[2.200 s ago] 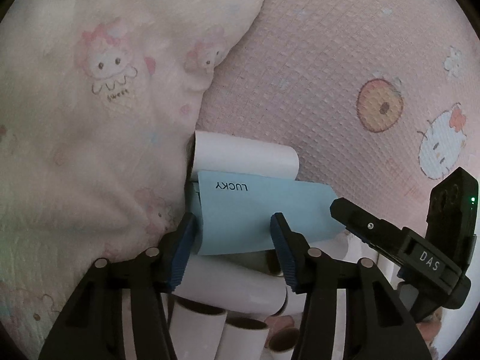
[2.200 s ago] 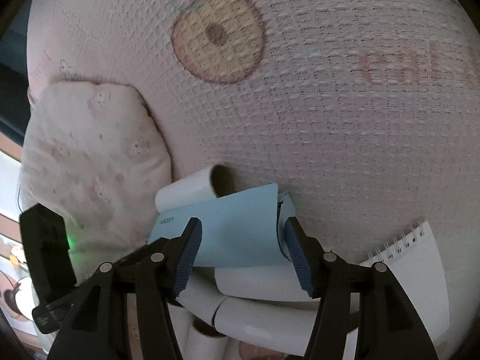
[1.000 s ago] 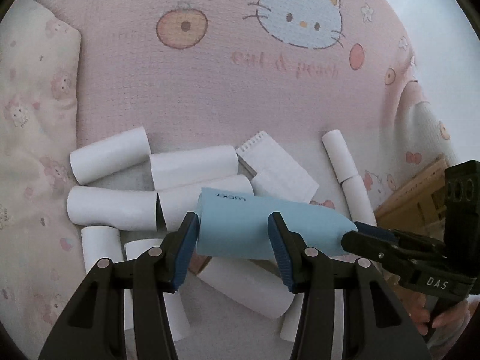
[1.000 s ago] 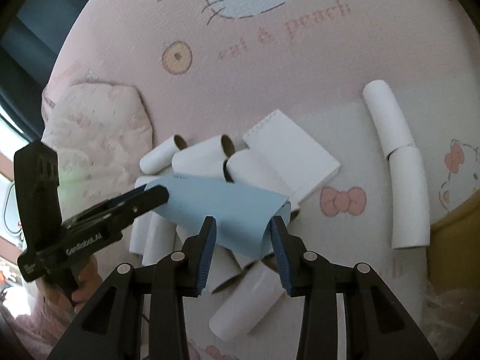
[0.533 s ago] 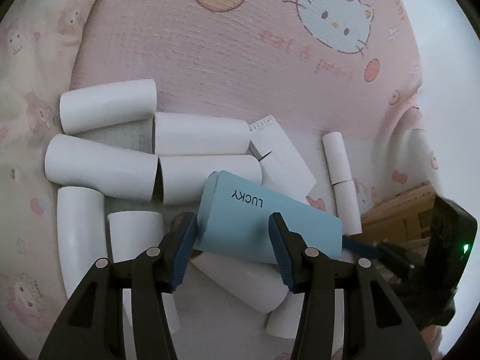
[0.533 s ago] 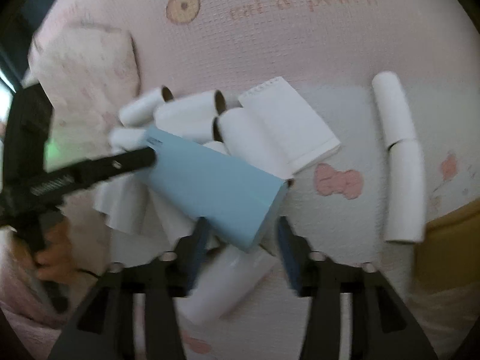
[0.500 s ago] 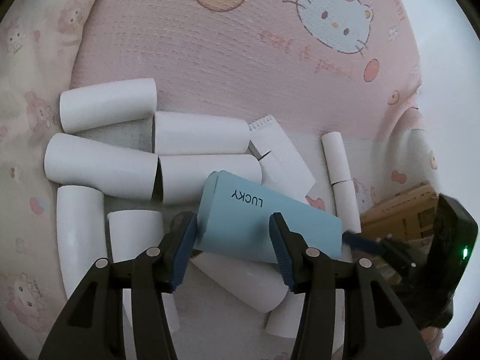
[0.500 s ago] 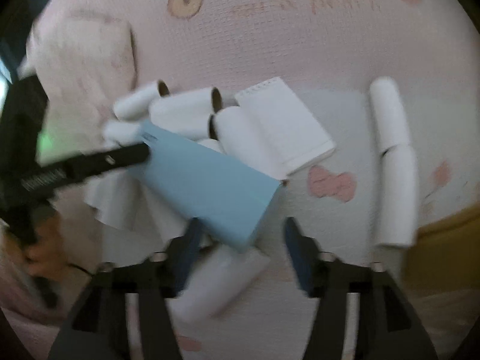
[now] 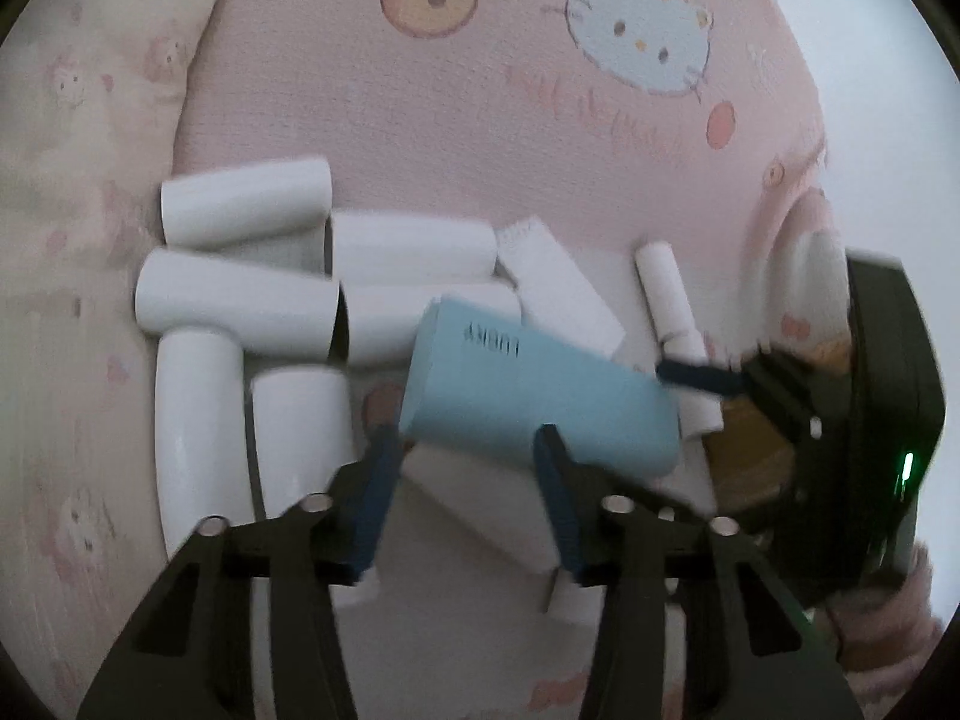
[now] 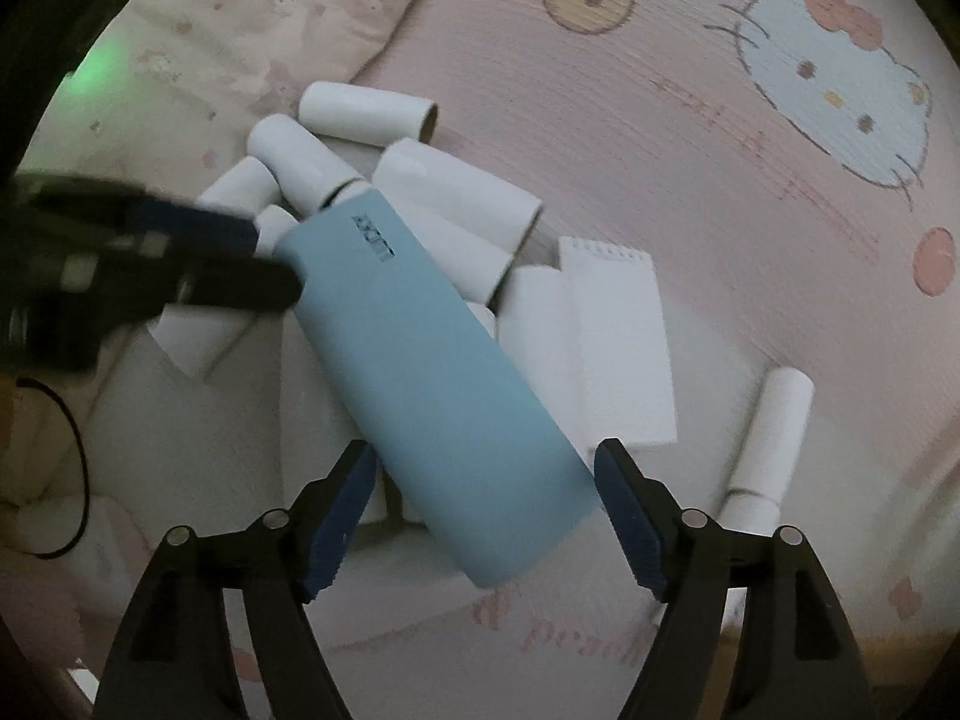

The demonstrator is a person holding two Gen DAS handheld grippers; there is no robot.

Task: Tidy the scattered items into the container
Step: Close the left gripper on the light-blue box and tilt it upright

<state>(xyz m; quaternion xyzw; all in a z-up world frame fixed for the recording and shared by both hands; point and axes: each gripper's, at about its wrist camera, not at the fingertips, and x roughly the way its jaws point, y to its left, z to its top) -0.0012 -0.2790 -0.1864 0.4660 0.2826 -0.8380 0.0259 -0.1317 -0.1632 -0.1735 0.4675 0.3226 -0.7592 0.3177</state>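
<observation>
L wrist view: the left gripper (image 9: 465,498) points down at a pink cartoon-cat blanket (image 9: 540,120). A light-blue box (image 9: 534,396) lies tilted across a heap of white cardboard tubes (image 9: 240,306), its printed end up-left. The L jaws straddle the box's near long edge and are closing; the pads look to be at the box, but blur makes it hard to say if they press, so firm grip or not: cannot tell. A white spiral notepad (image 9: 558,288) lies just behind the box, touching the tubes. A thinner white tube (image 9: 672,306) sits apart to the right. The right gripper (image 9: 702,375) comes in from the right, its blue tip just beside the box's far end, apparently w/o contact. A brown container (image 9: 744,456) shows partly behind that gripper; a sleeve and hand (image 9: 882,612) sit at bottom right. Cream printed pillow (image 9: 78,120) at left.

R wrist view: the right gripper (image 10: 486,516) has jaws wide and opening; the light-blue box (image 10: 432,384) has its lower end between them, w/ a clear gap at the right pad and none pressing. The left gripper (image 10: 240,264) reaches in from the left, tip over the box's upper end. White cardboard tubes (image 10: 456,192) are piled under and behind the box, notepad (image 10: 618,348) to its right, thin tube (image 10: 768,438) farther right, all on the blanket (image 10: 660,150).
</observation>
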